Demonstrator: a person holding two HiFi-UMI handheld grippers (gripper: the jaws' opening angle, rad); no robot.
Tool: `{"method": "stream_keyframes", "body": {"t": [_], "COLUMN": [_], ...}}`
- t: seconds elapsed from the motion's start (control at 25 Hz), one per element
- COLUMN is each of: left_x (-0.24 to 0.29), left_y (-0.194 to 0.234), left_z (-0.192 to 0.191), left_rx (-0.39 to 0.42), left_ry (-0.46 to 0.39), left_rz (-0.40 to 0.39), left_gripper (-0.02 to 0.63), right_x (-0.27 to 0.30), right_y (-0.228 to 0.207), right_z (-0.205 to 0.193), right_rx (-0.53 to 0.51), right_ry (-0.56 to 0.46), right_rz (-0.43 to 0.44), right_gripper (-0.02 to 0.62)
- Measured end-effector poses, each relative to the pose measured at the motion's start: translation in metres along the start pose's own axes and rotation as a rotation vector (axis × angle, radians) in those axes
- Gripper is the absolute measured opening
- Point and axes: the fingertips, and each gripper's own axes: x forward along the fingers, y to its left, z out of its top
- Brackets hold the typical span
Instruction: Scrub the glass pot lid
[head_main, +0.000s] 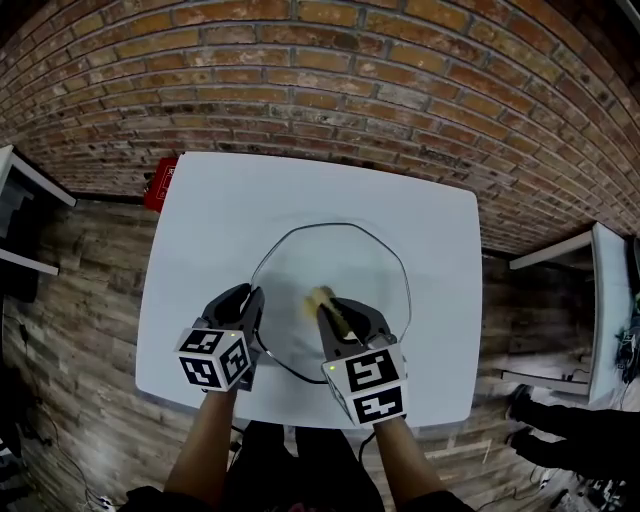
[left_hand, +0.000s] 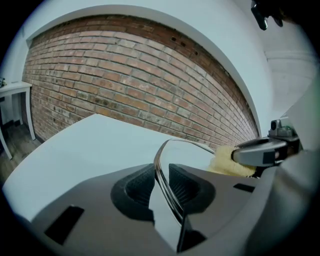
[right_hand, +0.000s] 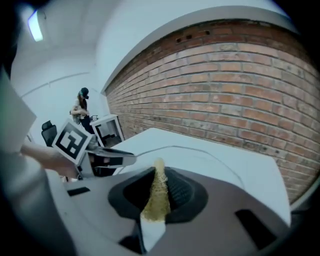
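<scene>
The glass pot lid (head_main: 340, 290) lies over the middle of the white table (head_main: 200, 220), its metal rim a thin dark ring. My left gripper (head_main: 250, 305) is shut on the lid's near-left rim; in the left gripper view the rim (left_hand: 162, 172) runs edge-on between the pads. My right gripper (head_main: 340, 320) is shut on a yellow sponge (head_main: 322, 300), which rests on the glass. The right gripper view shows the sponge (right_hand: 157, 192) squeezed thin between the jaws, with the lid's rim (right_hand: 200, 150) curving beyond. The sponge (left_hand: 227, 162) also appears in the left gripper view.
A brick wall (head_main: 400, 80) stands behind the table. A red object (head_main: 160, 182) sits off the table's far-left corner. White furniture stands at the left (head_main: 20, 200) and right (head_main: 605, 300). A person (right_hand: 81, 107) stands far off in the room.
</scene>
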Motion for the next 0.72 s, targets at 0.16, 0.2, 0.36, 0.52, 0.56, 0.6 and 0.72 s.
{"method": "stream_keyframes", "body": {"t": [0.16, 0.2, 0.36, 0.52, 0.56, 0.6, 0.72], "left_x": [0.001, 0.001, 0.0, -0.001, -0.001, -0.001, -0.001], "left_y": [-0.002, -0.001, 0.0, 0.001, 0.001, 0.001, 0.0], "left_z": [0.001, 0.001, -0.001, -0.002, -0.002, -0.001, 0.0], "left_rx": [-0.001, -0.002, -0.004, -0.006, -0.004, -0.003, 0.001], "left_ry": [0.004, 0.003, 0.002, 0.002, 0.002, 0.002, 0.002], "left_rz": [-0.003, -0.003, -0.003, -0.002, -0.002, -0.003, -0.002], "left_gripper": [0.092, 0.092, 0.092, 0.092, 0.092, 0.092, 0.092], "right_x": [0.016, 0.018, 0.014, 0.001, -0.002, -0.006, -0.017], "right_y": [0.036, 0.036, 0.008, -0.033, -0.043, -0.053, -0.08], "right_z": [-0.016, -0.021, -0.041, -0.054, -0.056, -0.058, -0.061], "right_rx": [-0.04, -0.043, -0.038, -0.013, -0.005, 0.002, 0.011], "right_ry": [0.058, 0.076, 0.128, 0.155, 0.159, 0.162, 0.173], "right_rz": [0.084, 0.082, 0.012, -0.092, -0.117, -0.142, -0.217], "right_gripper": [0.058, 0.058, 0.058, 0.058, 0.058, 0.058, 0.058]}}
